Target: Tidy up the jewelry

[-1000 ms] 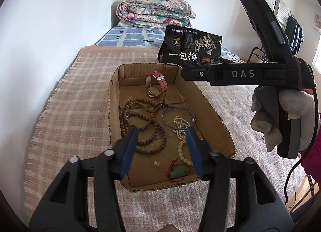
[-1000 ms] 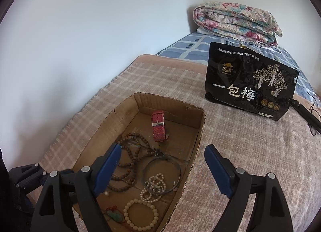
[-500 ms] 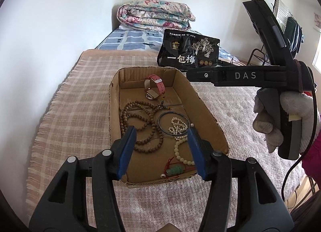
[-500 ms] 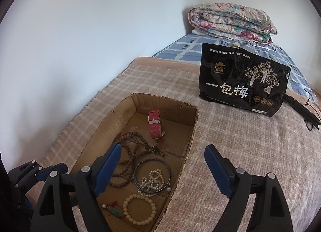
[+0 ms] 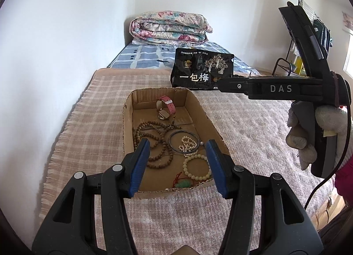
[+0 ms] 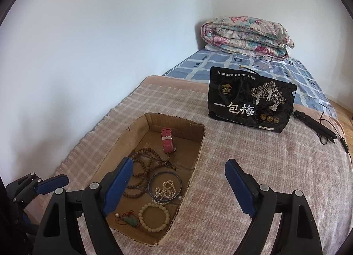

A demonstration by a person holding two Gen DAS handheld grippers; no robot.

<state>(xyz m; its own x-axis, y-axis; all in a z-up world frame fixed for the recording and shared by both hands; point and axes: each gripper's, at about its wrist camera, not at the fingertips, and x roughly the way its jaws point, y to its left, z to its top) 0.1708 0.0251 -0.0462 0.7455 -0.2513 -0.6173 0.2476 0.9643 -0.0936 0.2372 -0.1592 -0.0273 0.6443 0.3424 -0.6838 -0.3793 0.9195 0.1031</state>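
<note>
A shallow cardboard tray [image 5: 126,122] [image 6: 198,142] lies on the plaid blanket. In it are a pink-strap watch [image 5: 166,108] [image 6: 167,143], a brown wooden bead string [image 5: 154,142] [image 6: 143,166], a dark metal bangle [image 5: 184,141] [image 6: 165,185], a small pearl string [image 5: 187,144] [image 6: 165,191], a cream bead bracelet [image 5: 196,166] [image 6: 154,217] and a green pendant on red cord [image 5: 184,183] [image 6: 130,220]. My left gripper [image 5: 177,166] is open and empty above the tray's near end. My right gripper [image 6: 178,188] is open and empty over the tray's right edge.
A black snack bag [image 5: 201,71] [image 6: 250,102] stands beyond the tray. A folded floral quilt [image 5: 169,28] [image 6: 247,36] lies at the bed's far end. A black cable and clip [image 6: 317,129] lie right of the bag. The white wall [image 5: 66,45] borders the left.
Both grippers have pulled back and up from the tray, so the tray looks smaller and farther. Both stay open and empty. The jewelry has not moved.
</note>
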